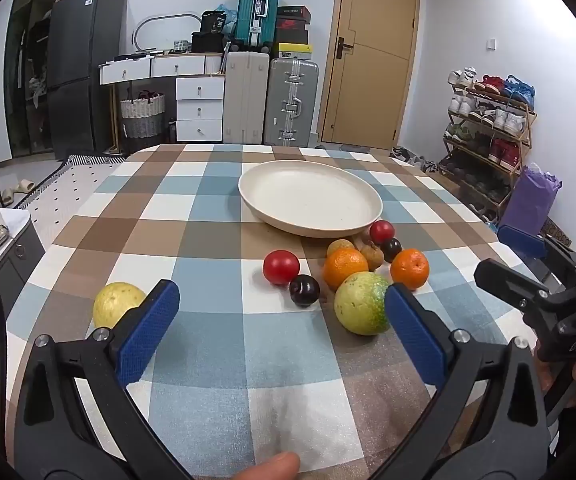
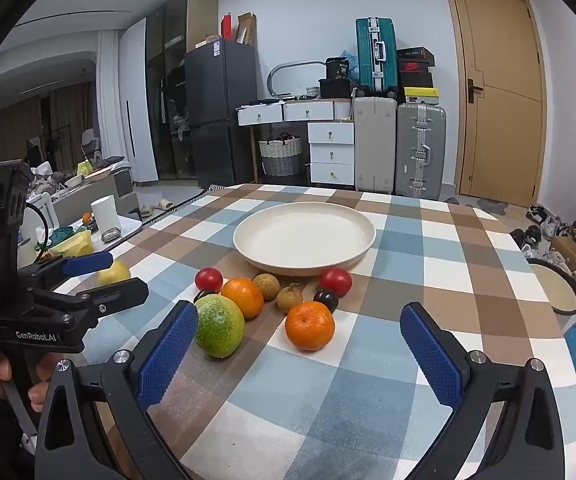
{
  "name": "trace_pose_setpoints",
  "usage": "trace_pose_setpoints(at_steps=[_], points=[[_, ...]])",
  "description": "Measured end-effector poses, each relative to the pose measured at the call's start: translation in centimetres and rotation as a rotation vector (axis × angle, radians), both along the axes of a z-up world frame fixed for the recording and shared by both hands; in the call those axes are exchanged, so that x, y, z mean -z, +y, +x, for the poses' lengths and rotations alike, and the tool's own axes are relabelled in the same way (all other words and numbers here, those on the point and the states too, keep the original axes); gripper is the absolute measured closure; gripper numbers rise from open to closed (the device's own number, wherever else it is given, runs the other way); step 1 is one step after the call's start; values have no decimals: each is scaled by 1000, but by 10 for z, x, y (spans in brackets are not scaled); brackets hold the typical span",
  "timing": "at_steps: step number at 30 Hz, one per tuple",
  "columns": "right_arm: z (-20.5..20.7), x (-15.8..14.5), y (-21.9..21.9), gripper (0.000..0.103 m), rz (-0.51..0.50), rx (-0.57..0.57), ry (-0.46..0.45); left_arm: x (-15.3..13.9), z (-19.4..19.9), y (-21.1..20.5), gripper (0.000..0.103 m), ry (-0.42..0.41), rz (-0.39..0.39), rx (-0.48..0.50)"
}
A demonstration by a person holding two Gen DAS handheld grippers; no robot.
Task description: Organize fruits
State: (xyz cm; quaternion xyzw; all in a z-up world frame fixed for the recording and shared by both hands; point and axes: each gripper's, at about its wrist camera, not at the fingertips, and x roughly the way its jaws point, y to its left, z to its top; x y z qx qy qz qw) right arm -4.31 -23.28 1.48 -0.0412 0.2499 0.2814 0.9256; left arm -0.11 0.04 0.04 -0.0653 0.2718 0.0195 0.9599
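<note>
A cream plate (image 1: 309, 200) (image 2: 303, 236) lies empty at the middle of the checked table. In front of it lie several fruits: a green-yellow fruit (image 1: 361, 303) (image 2: 219, 325), two oranges (image 1: 409, 268) (image 2: 309, 326) (image 2: 242, 297), red ones (image 1: 281, 267) (image 2: 335, 280), dark plums (image 1: 304, 290) and small brown ones (image 2: 289, 298). A yellow fruit (image 1: 118, 304) (image 2: 114, 273) lies apart to the left. My left gripper (image 1: 284, 320) is open and empty, low over the cloth, just short of the fruits. My right gripper (image 2: 299, 344) is open and empty, with the near orange between its fingers' line.
The table's edges curve away left and right. A side cabinet with a paper roll (image 2: 106, 214) stands left of the table. A shoe rack (image 1: 487, 128) stands at the right, suitcases (image 1: 291, 102) and drawers behind. A round stool (image 2: 555, 288) is at the right.
</note>
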Motion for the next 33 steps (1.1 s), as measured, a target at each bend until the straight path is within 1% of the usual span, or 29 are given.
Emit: trace_pose_setpoints(at_steps=[2, 5, 6, 26, 28, 33], points=[[3, 1, -1, 0, 11, 3, 11, 0, 0, 0, 1, 2, 2, 1], [-2, -1, -2, 0, -6, 0, -21, 0, 1, 0, 1, 1, 0, 3], [0, -1, -1, 0, -6, -3, -10, 1, 1, 0, 1, 2, -1, 3], [-2, -2, -3, 0, -16, 3, -13, 0, 1, -1, 0, 0, 6, 3], [-2, -2, -6, 0, -15, 4, -10, 0, 1, -1, 0, 0, 7, 2], [3, 4, 2, 0, -21, 1, -3, 0, 1, -1, 0, 0, 8, 2]])
